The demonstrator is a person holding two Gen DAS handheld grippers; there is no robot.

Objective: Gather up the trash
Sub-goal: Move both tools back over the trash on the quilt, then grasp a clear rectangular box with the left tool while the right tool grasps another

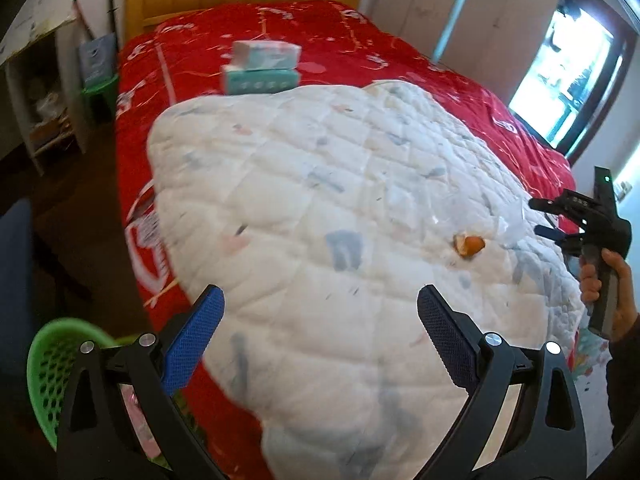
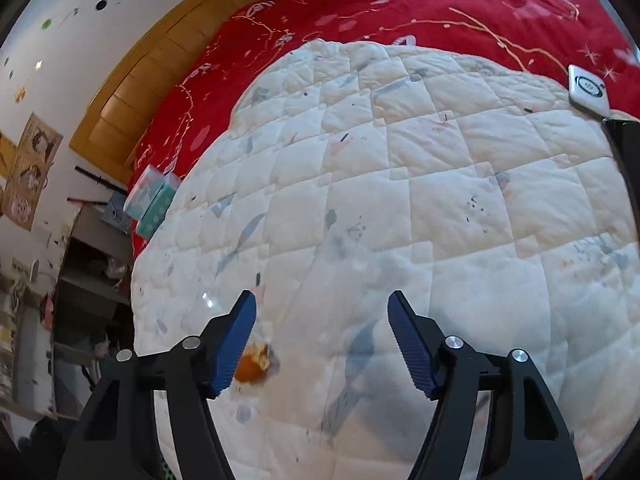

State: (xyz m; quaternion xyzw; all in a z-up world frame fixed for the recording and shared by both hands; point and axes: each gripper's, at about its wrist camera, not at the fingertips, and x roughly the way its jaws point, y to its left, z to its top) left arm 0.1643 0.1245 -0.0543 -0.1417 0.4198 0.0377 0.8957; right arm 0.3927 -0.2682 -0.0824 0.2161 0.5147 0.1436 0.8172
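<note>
A piece of orange peel point(image 1: 469, 245) lies on the white quilt point(image 1: 320, 208) on the bed. In the right wrist view the orange peel point(image 2: 253, 364) sits just beside my right gripper's left fingertip. A clear plastic wrapper point(image 1: 508, 220) lies on the quilt next to the peel. My left gripper point(image 1: 320, 328) is open and empty over the quilt's near edge. My right gripper point(image 2: 322, 332) is open and empty above the quilt; it also shows in the left wrist view point(image 1: 560, 224), held in a hand at the right.
A green mesh basket point(image 1: 56, 376) stands on the floor at the lower left beside the bed. Two tissue packs point(image 1: 262, 66) lie stacked on the red bedspread point(image 1: 320, 28). A white device point(image 2: 588, 90) lies at the quilt's far right edge. Shelves stand left of the bed.
</note>
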